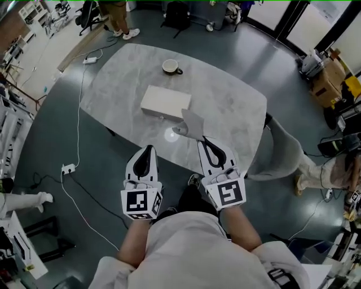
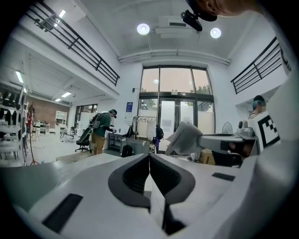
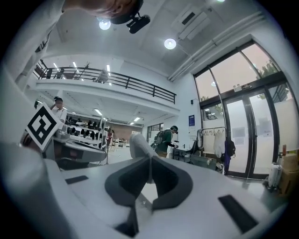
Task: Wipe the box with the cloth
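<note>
A flat white box (image 1: 165,103) lies in the middle of the marble table (image 1: 237,107). My right gripper (image 1: 202,140) hovers over the table's near edge, shut on a corner of a pale grey cloth (image 1: 193,122) that sticks out toward the box without touching it. The right gripper view has that cloth (image 3: 138,145) rising from between the closed jaws of the right gripper (image 3: 150,161). My left gripper (image 1: 149,149) is beside it, shut and holding nothing. In the left gripper view, the left gripper (image 2: 149,158) has its jaws pressed together, and the cloth (image 2: 184,138) shows off to the right.
A cup (image 1: 171,67) stands on the far side of the table. A grey chair (image 1: 284,151) sits at the table's right edge. A white cable and power strip (image 1: 68,168) lie on the floor at left. A person (image 1: 119,17) stands beyond the table.
</note>
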Available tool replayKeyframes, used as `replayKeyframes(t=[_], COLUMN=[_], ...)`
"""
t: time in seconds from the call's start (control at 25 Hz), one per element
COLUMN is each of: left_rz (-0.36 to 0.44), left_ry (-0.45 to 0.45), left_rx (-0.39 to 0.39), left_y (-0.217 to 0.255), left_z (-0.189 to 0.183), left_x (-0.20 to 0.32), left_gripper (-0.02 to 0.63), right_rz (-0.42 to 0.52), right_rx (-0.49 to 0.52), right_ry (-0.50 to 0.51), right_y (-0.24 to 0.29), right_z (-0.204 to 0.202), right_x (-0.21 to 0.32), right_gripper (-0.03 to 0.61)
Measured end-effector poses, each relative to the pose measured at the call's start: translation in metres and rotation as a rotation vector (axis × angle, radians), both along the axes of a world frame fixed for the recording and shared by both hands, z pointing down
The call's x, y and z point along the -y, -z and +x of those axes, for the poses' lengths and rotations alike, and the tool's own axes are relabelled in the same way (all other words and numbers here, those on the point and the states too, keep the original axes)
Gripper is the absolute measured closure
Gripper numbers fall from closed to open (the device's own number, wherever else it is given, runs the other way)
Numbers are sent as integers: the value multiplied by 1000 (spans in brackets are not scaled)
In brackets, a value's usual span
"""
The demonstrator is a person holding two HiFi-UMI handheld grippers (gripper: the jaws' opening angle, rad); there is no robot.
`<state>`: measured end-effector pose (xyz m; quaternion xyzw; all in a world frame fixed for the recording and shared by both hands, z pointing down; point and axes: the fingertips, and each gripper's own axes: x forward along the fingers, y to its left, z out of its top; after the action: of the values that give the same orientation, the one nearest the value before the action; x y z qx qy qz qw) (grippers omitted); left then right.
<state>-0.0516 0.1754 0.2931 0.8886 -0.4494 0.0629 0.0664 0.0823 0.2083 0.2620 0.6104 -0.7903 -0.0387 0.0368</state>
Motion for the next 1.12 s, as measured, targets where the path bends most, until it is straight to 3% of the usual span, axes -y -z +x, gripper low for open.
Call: replayKeyframes(t=[0.48,1.12], left_rz=[-101,-220], left_ry=[122,133], left_rx=[32,45], left_y=[-44,-113], left_z=[47,16], left_x=[79,197], left_gripper=[588,588], right_rz=[-89,-299], right_rx=[-9,-136], right_ry=[127,168], right_y=[-45,-112], right_z=[55,13], right_x=[98,236], right_gripper=[543,543])
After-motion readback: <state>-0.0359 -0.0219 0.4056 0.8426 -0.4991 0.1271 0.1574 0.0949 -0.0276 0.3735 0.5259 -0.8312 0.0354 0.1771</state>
